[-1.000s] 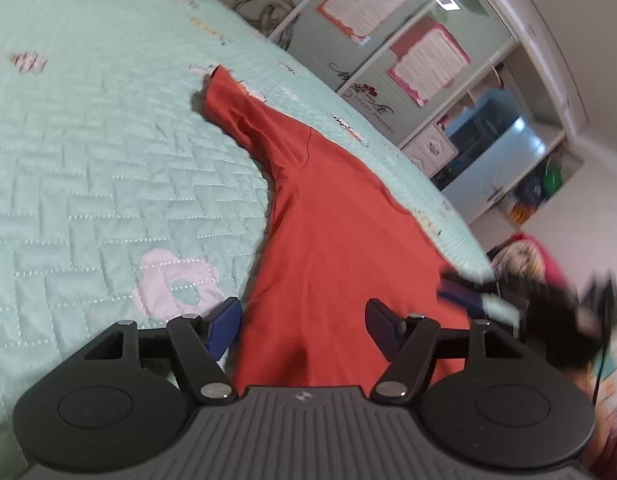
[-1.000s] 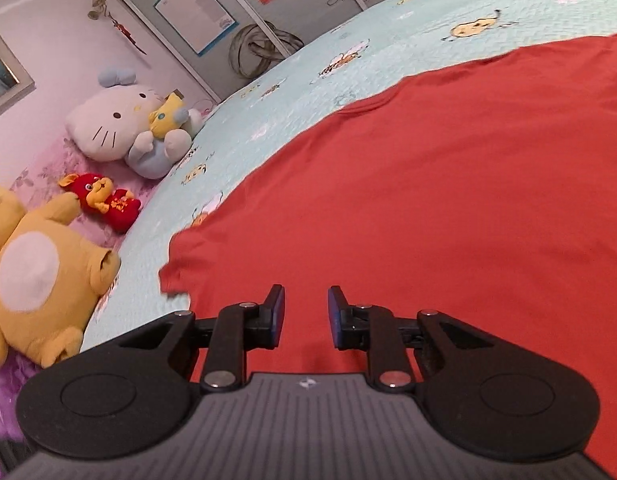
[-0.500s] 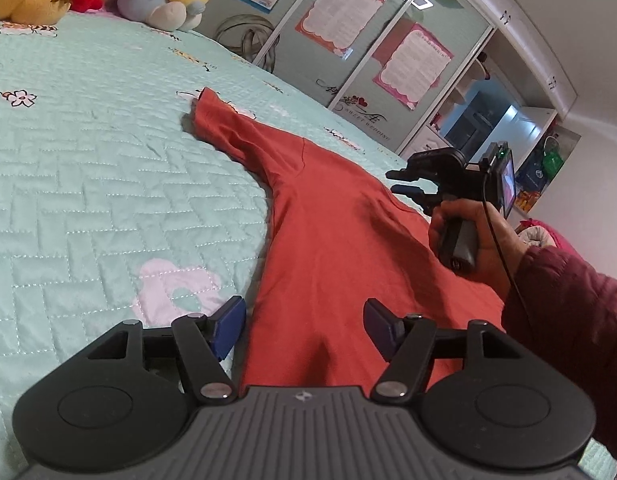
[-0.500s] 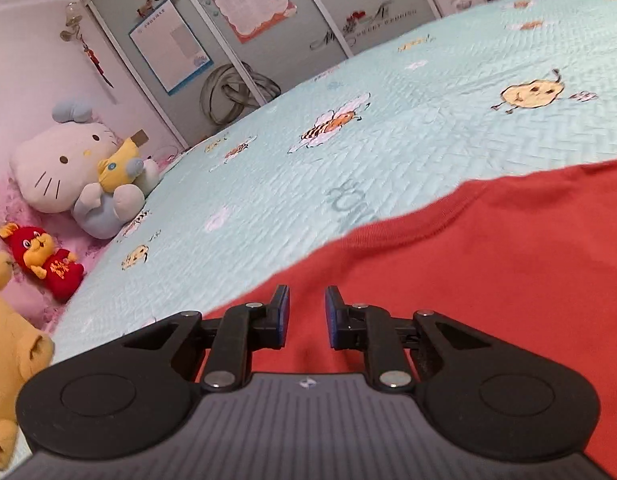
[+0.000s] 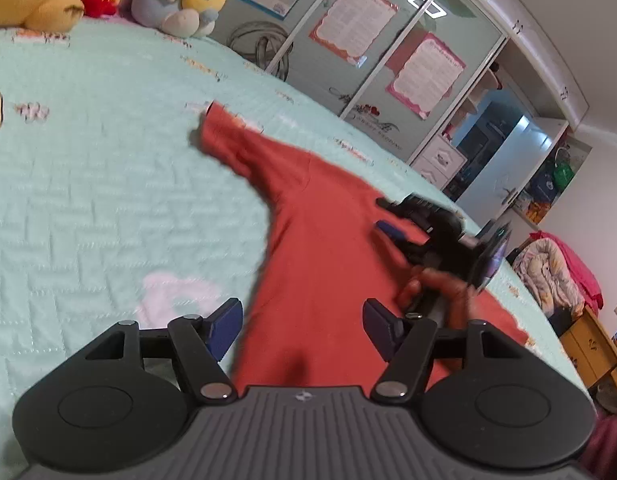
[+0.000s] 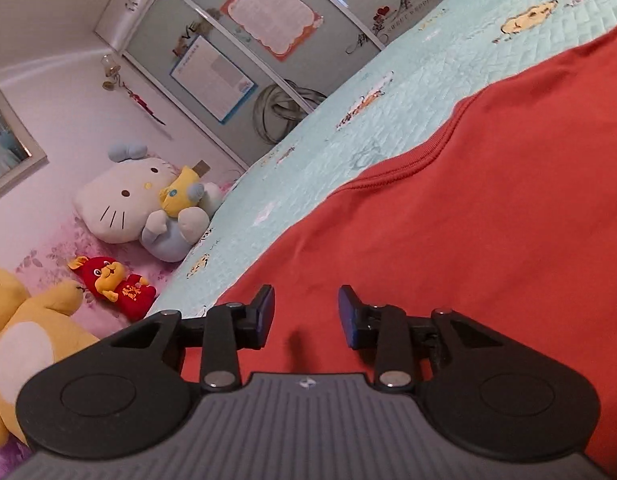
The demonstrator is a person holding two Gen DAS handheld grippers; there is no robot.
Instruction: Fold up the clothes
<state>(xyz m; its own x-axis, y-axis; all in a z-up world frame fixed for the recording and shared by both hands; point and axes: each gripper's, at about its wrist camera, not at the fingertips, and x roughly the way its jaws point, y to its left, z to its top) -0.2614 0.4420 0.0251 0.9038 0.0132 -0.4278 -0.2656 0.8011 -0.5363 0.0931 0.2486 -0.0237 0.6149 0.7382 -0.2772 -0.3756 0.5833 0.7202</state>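
Right gripper (image 6: 306, 312) now low over red shirt (image 6: 488, 220) near collar, jaws opening, nothing pinched yet. Left gripper (image 5: 304, 332) wide, unmoved over hem side. Shirt flat on bed (image 5: 88, 200); grasp looks imminent.

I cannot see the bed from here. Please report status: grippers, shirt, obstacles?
Left gripper open, empty. Right gripper opening, fingers above red shirt, nothing gripped. Shirt flat on bed, unfolded. Nothing in the way.
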